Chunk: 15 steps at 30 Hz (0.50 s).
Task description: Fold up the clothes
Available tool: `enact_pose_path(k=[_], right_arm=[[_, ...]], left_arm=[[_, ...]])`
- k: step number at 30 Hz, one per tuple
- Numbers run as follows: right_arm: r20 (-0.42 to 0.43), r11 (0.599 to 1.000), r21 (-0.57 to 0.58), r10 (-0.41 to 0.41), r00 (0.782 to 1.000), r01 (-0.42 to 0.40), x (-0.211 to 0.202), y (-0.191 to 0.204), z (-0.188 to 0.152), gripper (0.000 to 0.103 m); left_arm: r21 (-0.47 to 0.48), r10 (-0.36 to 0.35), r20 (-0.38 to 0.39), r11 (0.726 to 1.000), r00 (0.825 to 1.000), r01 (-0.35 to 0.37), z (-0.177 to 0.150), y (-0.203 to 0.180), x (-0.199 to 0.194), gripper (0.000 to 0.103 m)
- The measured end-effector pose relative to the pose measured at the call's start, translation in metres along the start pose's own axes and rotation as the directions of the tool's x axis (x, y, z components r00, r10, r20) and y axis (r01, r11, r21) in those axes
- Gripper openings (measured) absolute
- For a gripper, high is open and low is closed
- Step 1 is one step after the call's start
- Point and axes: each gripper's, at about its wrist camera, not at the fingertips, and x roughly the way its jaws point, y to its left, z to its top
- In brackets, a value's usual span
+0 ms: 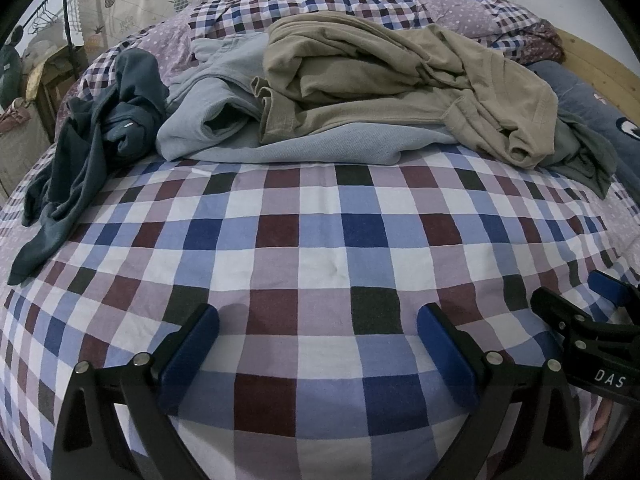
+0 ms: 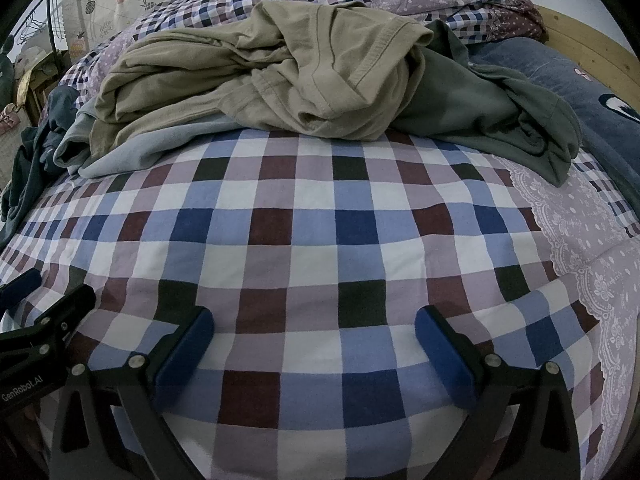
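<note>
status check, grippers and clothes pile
Left hand-held gripper open, empty. Right hand-held gripper open, empty. Tan shirt crumpled atop pile, untouched. Checkered bedspread between.

"DAS" on right claw (image 1: 576,312); "GenRobot.AI" on left claw (image 2: 48,300).

— How are the grippers built?
— Black angular arms are fitted with blue pads and silver screws on the left gripper (image 1: 318,350) and right gripper (image 2: 314,350).
— Any markings?
— "DAS" is printed on the right one's side, "GenRobot.AI" on the left's.
</note>
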Motion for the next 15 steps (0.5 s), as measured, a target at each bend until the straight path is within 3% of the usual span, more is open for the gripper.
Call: enact_pose_path(k=[15], right_arm=[[-0.001,1.0,-0.004,-0.002,1.0,0.002,0.0,0.0024,-0.0016,0.103]], left_arm=[[-0.003,-0.004,-0.001,1.0,1.0,0.004,0.0019,0.0026,0.0003,0.102]])
